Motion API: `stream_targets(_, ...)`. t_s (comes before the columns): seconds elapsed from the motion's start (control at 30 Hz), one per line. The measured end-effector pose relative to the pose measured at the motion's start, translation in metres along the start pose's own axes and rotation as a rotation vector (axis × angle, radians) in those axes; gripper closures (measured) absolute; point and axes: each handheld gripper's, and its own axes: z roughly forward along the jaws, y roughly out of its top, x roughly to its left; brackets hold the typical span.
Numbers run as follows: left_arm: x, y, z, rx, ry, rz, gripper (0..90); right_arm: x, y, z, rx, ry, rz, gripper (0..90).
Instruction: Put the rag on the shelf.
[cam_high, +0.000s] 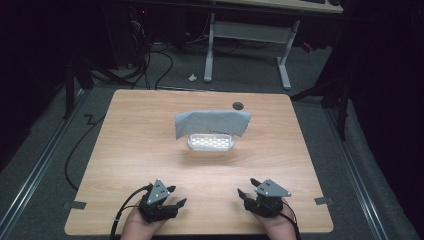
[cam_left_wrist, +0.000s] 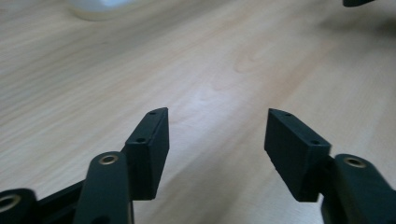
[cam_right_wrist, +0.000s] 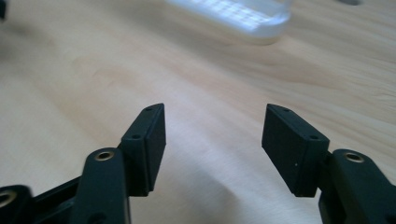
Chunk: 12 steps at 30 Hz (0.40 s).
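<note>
1. Left gripper (cam_high: 176, 196) low at the near edge of the table (cam_high: 135, 150), jaws spread wide with bare wood between them, nothing gripped; same wide gap seen along its own jaws (cam_left_wrist: 217, 135).
2. Right gripper (cam_high: 248, 187) likewise at the near edge, level with the left one and well apart from it, jaws released and empty; own view (cam_right_wrist: 212, 130) shows only wood grain between the pads.
3. White tray (cam_high: 210, 142) well ahead of both grippers, roughly midway between their lines of reach, slightly nearer the right gripper's side; seen ahead and up to the right in the right gripper view (cam_right_wrist: 243, 16), and as a blurred white edge ahead and to the left in the left gripper view (cam_left_wrist: 100, 9).
4. Grey cloth (cam_high: 212, 123) draped over the far rim of the tray, hanging down the back, near part of the tray uncovered; front edge of the cloth resting on or just above the tray, contact not clear.
5. Progress, as judged: nothing started yet. No contact with cloth or tray, both hands parked.
6. Left to do, probably: reach forward to the cloth, pinch its edges, then lift it off or spread it over the tray; which of the two cannot be told.
</note>
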Motion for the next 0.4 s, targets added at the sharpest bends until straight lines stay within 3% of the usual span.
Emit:
stream_targets(0.07,-0.0014,0.0019,0.0023,0.010,0.016,0.007,39.9,0.0008,-0.0019,-0.0005,-0.012,-0.004,-0.038,38.5)
stream_targets(0.17,0.0015,0.0047,0.0047,0.001,0.015,-0.026,39.8,-0.0061,-0.0042,0.0035,-0.006,0.016,0.005,38.6)
stream_targets(0.4,0.0076,0.0005,-0.0005,-0.004,0.025,-0.061,39.7,-0.0078,-0.0061,0.0014,-0.012,0.021,0.005,39.0)
